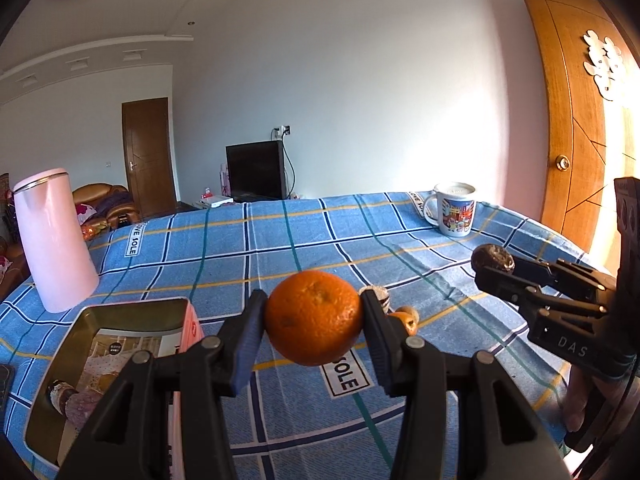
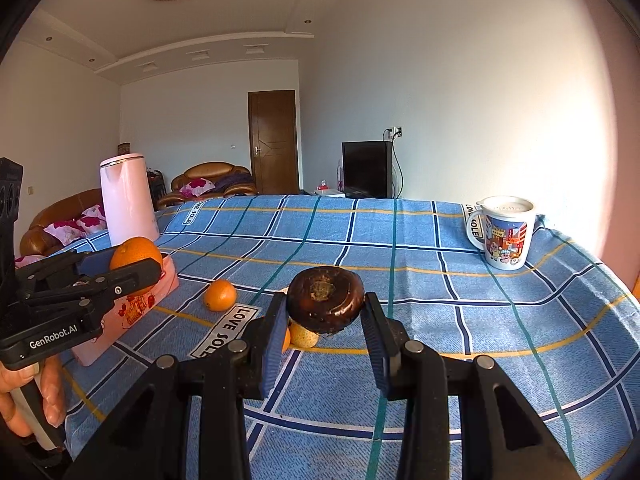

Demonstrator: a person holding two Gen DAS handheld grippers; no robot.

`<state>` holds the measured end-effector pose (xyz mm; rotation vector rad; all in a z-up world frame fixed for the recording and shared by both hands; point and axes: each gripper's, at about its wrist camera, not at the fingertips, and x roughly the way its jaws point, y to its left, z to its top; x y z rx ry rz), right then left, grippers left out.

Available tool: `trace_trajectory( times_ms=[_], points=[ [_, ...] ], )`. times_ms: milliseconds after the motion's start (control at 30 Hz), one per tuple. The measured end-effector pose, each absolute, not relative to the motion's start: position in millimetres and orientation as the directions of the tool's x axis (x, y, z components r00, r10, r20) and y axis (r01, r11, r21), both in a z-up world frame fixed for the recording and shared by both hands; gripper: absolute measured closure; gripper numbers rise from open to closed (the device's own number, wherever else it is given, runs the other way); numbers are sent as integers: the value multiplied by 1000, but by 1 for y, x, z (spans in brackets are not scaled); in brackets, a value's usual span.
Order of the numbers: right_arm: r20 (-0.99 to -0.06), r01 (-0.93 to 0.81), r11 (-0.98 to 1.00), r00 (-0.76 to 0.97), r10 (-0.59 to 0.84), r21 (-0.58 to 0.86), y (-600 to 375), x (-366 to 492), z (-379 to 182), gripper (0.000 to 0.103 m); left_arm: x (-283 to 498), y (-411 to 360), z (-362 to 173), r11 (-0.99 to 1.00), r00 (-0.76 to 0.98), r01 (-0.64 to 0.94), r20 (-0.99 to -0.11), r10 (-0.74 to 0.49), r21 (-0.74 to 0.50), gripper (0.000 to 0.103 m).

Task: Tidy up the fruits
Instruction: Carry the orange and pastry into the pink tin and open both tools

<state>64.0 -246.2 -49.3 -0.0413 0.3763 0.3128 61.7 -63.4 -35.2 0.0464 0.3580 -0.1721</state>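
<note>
Left claw (image 1: 314, 316) clenched on an orange (image 1: 314, 317), pads pressing at 9 and 3 o'clock, fruit held clear above the blue checked cloth (image 1: 248, 240) on the worktop. Right claw (image 2: 325, 312) clamped likewise on a dark brown, flattened fruit (image 2: 326, 299), stem scar facing the lens, also lifted.

Judged best for the step in hand: carry each fruit level toward the open tin box (image 1: 60, 360), at 8 o'clock from the left claw, lower until nearly resting on the bottom, then release gently so nothing rolls or bruises. Worth keeping the two claws apart on the approach, one fruit at a time, and steering clear of the pink kettle (image 1: 54, 240) beyond the box at 10 o'clock.

Left wrist view alone: inside of the box, with brownish fruits (image 1: 74, 400) already lying at its near end, hard to identify further.

Right wrist view alone: pink outer wall of the box, a loose orange (image 2: 220, 295) on the cloth at 10 o'clock from the right claw, a yellowish fruit (image 2: 304, 336) directly under the held one, and a hand (image 2: 28, 396) gripping the left handle. Mug (image 2: 506, 234) at 2 o'clock in both.
</note>
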Motion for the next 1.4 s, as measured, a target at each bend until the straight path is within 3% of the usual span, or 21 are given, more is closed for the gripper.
trace_trajectory(
  times_ms=[500,933,1400],
  points=[
    [-355,-316,949,889,288,-21,-231,62,-42,64,54,-45,-29,991,937,136,-327,-124,14,54],
    [-358,-454,890,836,416,-26,-172,53,-25,64,39,6,-24,998,943,47,-327,-55,-34,54],
    [-428,-664,748,675,601,2,-78,40,-36,64,2,89,-43,992,925,-107,-371,77,-62,54]
  ],
)
